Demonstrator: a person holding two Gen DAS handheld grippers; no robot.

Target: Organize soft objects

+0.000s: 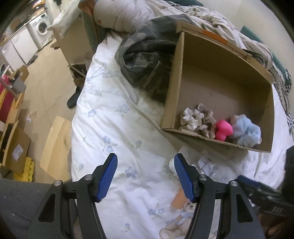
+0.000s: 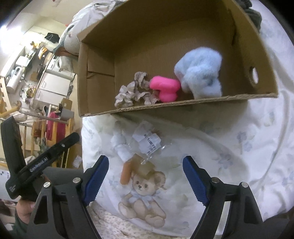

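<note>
An open cardboard box (image 1: pixel 216 141) (image 2: pixel 183 103) lies on a white duvet (image 1: pixel 114 128) printed with flowers and a teddy bear. Along its near wall sit a grey-beige scrunchie (image 1: pixel 196 119) (image 2: pixel 132 92), a pink soft piece (image 1: pixel 223 129) (image 2: pixel 165 88) and a pale blue fluffy piece (image 1: pixel 246 130) (image 2: pixel 200 75). In front of the box, a clear plastic bag (image 2: pixel 148 143) (image 1: pixel 207 165) with a barcode label and a small white fluffy item (image 2: pixel 119 143) rest on the duvet. My left gripper (image 1: pixel 145 161) is open over bare duvet. My right gripper (image 2: pixel 145 161) is open just short of the bag, holding nothing.
A camouflage garment (image 1: pixel 147 60) is heaped left of the box, with a pillow (image 1: pixel 117 16) behind it. The bed's edge drops to a floor with cardboard boxes (image 1: pixel 14 147) and a washing machine (image 1: pixel 41 27). A hand holds the left gripper's body (image 2: pixel 42 161).
</note>
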